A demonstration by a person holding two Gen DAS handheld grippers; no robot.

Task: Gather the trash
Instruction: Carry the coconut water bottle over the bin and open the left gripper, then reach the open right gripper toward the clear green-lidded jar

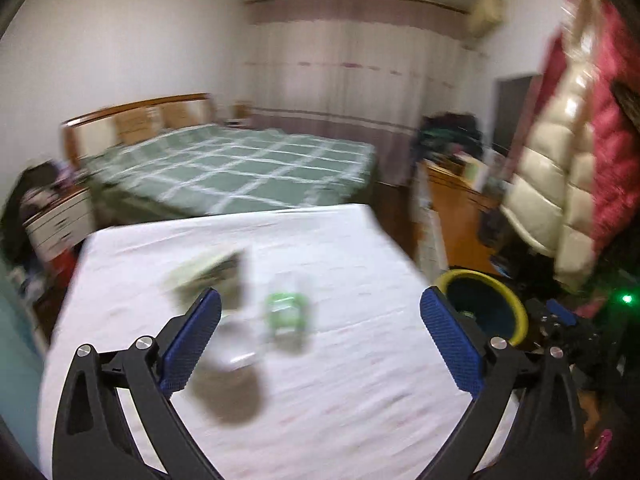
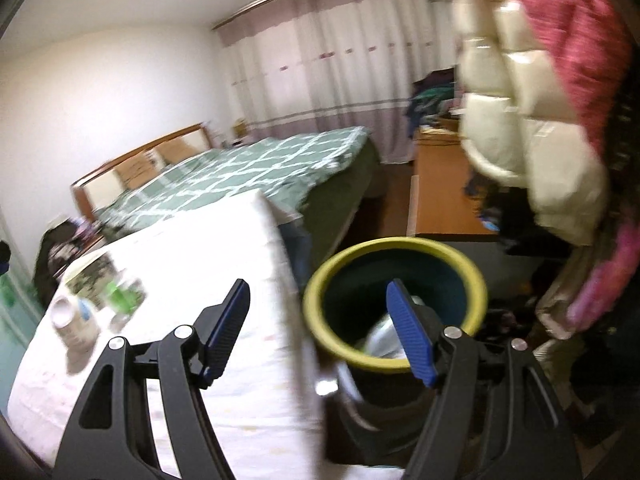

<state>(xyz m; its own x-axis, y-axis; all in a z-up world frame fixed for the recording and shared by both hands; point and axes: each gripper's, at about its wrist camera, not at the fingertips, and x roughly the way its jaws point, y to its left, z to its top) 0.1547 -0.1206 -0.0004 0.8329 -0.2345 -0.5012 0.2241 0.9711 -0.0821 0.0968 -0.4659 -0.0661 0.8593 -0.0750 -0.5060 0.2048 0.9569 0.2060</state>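
Note:
Both views are blurred by motion. My left gripper [image 1: 320,304] is open and empty above the white-covered table [image 1: 340,400]. Between its fingers lies a clear bottle with a green label [image 1: 286,314], with a white cup [image 1: 236,354] and a camouflage-patterned packet [image 1: 208,272] to its left. My right gripper [image 2: 320,296] is open and empty, over the table's right edge [image 2: 240,360] and the bin [image 2: 394,304]. The bin is dark with a yellow-green rim and holds something silvery [image 2: 380,338]. The cup [image 2: 70,320], bottle [image 2: 122,300] and packet [image 2: 90,276] lie at the table's left.
A bed with a green checked cover [image 1: 240,168] stands beyond the table. A wooden desk with clutter [image 2: 444,200] is on the right. Cream and pink padded jackets [image 2: 532,120] hang close at the right. A cluttered nightstand [image 1: 56,216] is at the left.

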